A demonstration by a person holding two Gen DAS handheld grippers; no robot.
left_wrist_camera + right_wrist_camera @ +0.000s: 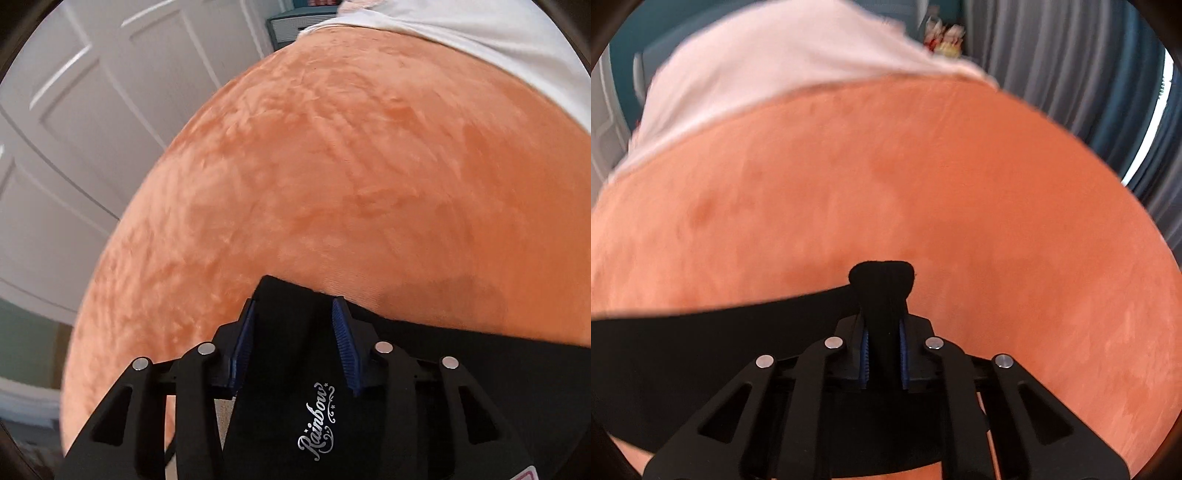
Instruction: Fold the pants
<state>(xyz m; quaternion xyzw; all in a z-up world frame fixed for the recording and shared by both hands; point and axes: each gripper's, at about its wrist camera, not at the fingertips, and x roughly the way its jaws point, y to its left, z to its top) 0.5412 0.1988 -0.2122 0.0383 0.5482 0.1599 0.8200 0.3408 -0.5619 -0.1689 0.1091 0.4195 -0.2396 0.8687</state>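
Both jaws clamp the black pants: the left gripper pinches a broad band bearing a silver "Rainbow" logo, the right gripper a bunched edge. Beyond them spreads the orange plush bed cover. Farther ahead lies a white cloth, then a panelled door left and curtains right.
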